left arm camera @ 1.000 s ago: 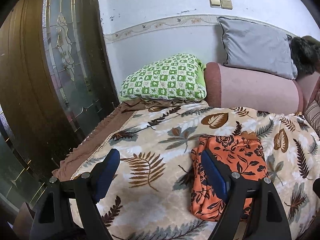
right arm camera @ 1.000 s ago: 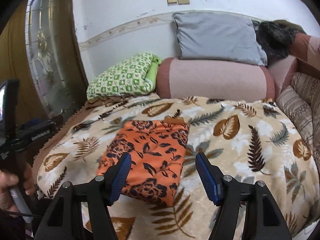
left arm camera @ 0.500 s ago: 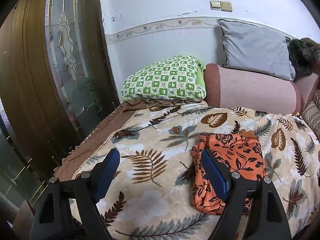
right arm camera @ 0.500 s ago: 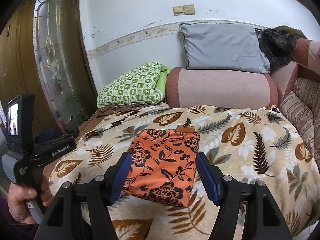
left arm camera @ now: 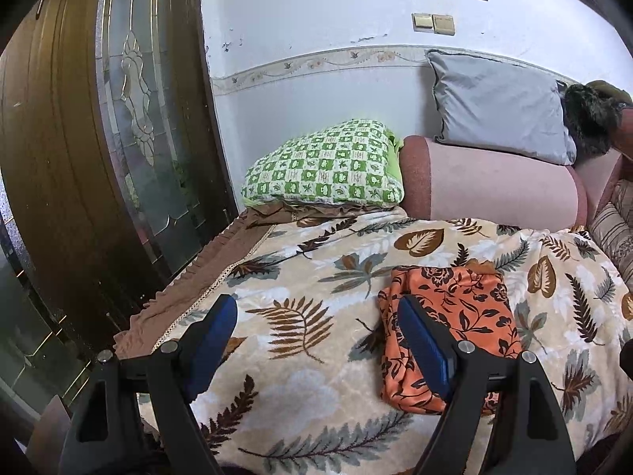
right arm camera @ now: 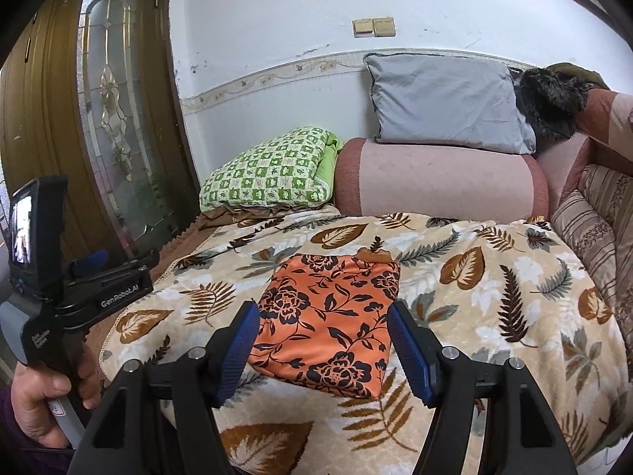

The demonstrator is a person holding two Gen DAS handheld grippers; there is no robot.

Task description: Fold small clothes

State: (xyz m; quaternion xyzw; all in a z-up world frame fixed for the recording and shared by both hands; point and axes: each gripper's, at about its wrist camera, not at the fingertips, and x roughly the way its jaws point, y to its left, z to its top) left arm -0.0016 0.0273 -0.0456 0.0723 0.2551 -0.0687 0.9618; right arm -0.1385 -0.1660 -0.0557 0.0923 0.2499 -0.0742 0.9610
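**Layout, relative to the blanket**

Folded cloth (right arm camera: 330, 316) lies on the blanket (right arm camera: 494, 301), about mid-width. Behind the blanket: bolster (right arm camera: 439, 180), with a cushion (right arm camera: 447, 105) on top against the wall (right arm camera: 277, 19). Pillow (right arm camera: 269, 172) sits left of the bolster, touching it. Door (right arm camera: 114, 118) stands left of the blanket.

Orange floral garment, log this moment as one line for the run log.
orange floral garment: folded, flat on leaf-print blanket | left claw: open, empty | right claw: open, empty, clear of garment
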